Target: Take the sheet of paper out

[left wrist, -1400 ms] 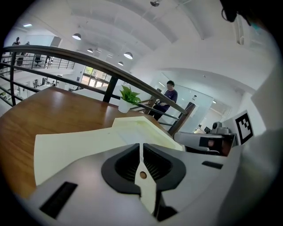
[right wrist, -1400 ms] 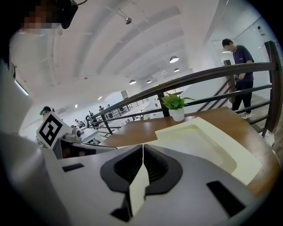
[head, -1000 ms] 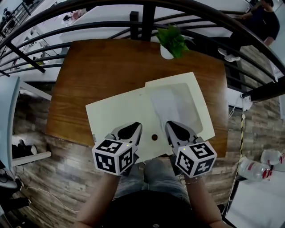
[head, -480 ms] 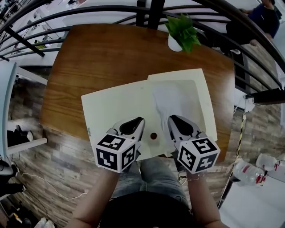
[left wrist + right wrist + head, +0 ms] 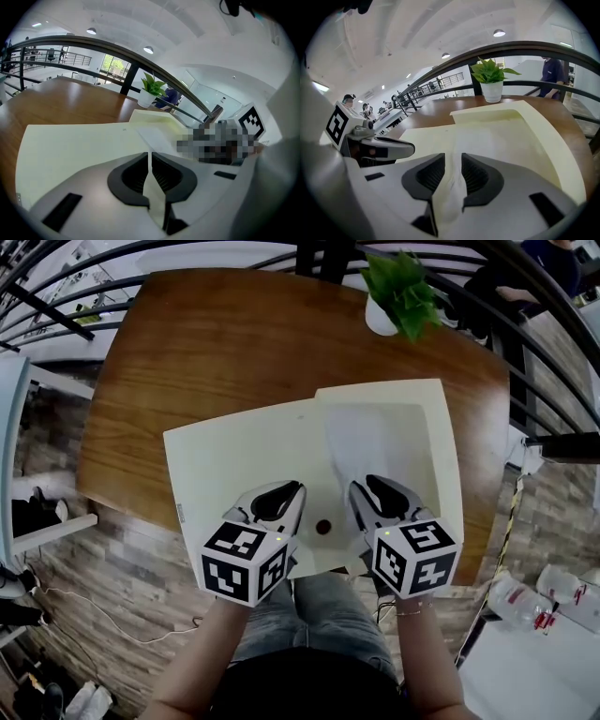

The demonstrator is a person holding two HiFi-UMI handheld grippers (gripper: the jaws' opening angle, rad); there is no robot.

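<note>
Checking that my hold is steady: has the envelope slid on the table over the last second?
No. The envelope keeps its place against the plant pot and the near edge of the table; only the camera shifted.

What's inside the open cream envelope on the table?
A white sheet of paper lies in the envelope, its near end between the right tongs, whose jaws are opening. Anything beneath the sheet is covered.

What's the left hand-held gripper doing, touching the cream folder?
Touching. Left gripper view: the left hand-held gripper pinches the edge of the cream folder between closed jaws.
</note>
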